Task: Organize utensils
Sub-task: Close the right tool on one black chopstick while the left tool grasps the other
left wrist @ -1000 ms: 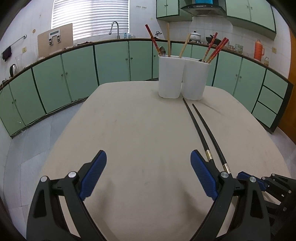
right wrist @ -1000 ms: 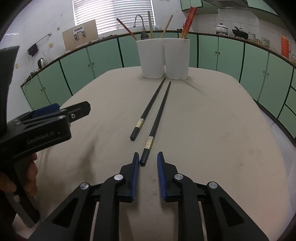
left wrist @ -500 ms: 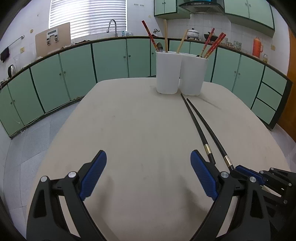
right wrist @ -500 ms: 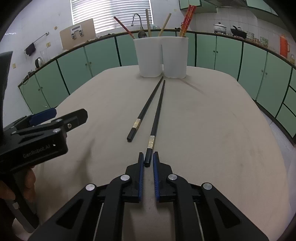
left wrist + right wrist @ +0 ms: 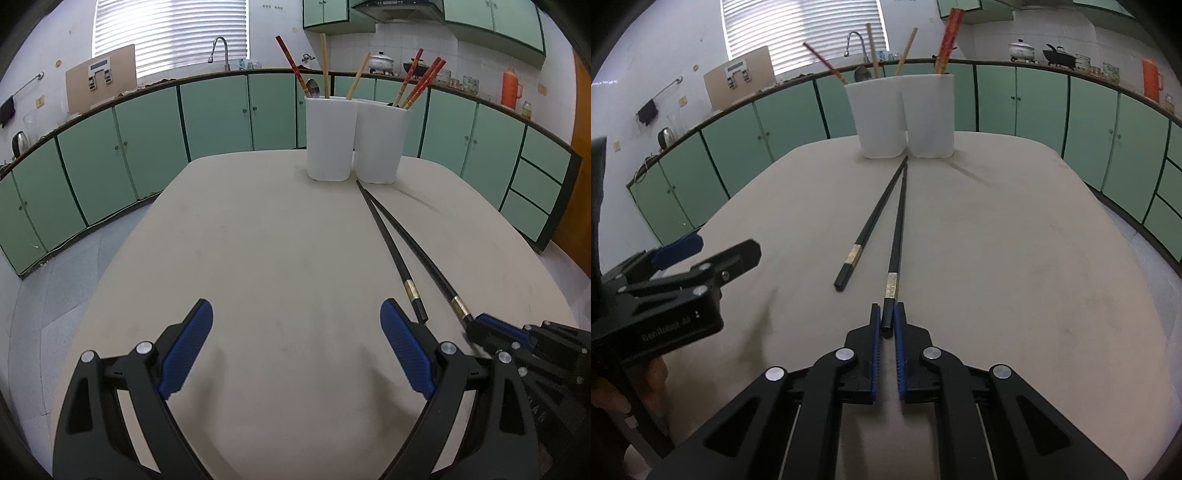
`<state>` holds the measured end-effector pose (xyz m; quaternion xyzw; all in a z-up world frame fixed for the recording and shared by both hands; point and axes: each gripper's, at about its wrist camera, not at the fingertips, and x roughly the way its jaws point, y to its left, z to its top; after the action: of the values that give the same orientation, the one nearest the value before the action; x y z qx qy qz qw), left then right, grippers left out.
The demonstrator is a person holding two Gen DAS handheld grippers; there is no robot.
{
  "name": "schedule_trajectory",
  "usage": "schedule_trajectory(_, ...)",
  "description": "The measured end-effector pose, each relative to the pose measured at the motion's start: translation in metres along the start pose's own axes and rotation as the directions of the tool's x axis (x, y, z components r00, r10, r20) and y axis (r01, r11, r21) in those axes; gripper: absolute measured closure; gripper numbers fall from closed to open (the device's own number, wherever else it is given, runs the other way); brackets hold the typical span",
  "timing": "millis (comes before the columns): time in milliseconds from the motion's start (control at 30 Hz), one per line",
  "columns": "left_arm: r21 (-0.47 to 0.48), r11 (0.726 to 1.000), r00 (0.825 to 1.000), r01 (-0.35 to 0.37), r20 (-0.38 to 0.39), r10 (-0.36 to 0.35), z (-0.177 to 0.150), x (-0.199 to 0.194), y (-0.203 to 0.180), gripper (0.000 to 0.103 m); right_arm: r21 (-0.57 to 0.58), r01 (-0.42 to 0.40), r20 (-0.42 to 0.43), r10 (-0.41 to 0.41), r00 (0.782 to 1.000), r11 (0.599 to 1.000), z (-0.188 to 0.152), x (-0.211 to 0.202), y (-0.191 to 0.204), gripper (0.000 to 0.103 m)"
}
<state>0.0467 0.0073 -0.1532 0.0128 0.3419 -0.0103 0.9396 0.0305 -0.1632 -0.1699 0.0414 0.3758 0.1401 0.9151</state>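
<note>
Two black chopsticks with gold bands lie on the beige table (image 5: pixel 258 240), their far tips meeting before two white holders (image 5: pixel 877 114) (image 5: pixel 929 110) that hold red and wooden chopsticks. My right gripper (image 5: pixel 886 314) is closing tight on the near end of the right black chopstick (image 5: pixel 897 229), pads pressing its sides. The other black chopstick (image 5: pixel 875 218) lies free just to its left. My left gripper (image 5: pixel 297 332) hovers wide open over bare table, left of both chopsticks (image 5: pixel 388 243), with nothing between its fingers. The right gripper's (image 5: pixel 476 325) tip shows at the held chopstick's (image 5: pixel 417 251) end.
Green kitchen cabinets ring the table on all far sides, with a sink, pots and an orange flask (image 5: pixel 511 86) on the counter. A hand (image 5: pixel 613 391) holds the left gripper (image 5: pixel 716 251) at the table's left edge. Tiled floor (image 5: pixel 55 280) lies to the left.
My right gripper's jaws have narrowed from a small gap to pressing on the end of the right chopstick. Its far tip has swung closer to the other chopstick's. The left gripper stayed put.
</note>
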Motion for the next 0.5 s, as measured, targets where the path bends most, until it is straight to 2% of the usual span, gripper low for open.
schedule_trajectory(333,-0.009,0.998,0.998,0.055,-0.02,-0.055,0.005,0.007,-0.02,0.014,0.047,0.037,0.043,-0.039,0.998,0.998,0.007,-0.01,-0.021,0.097)
schedule_trajectory(500,0.01,0.996,0.995,0.085,-0.044,-0.085,0.007,0.015,-0.041,0.022,0.068,0.04,0.047,-0.043,0.998,0.997,0.008,-0.012,-0.03,0.097)
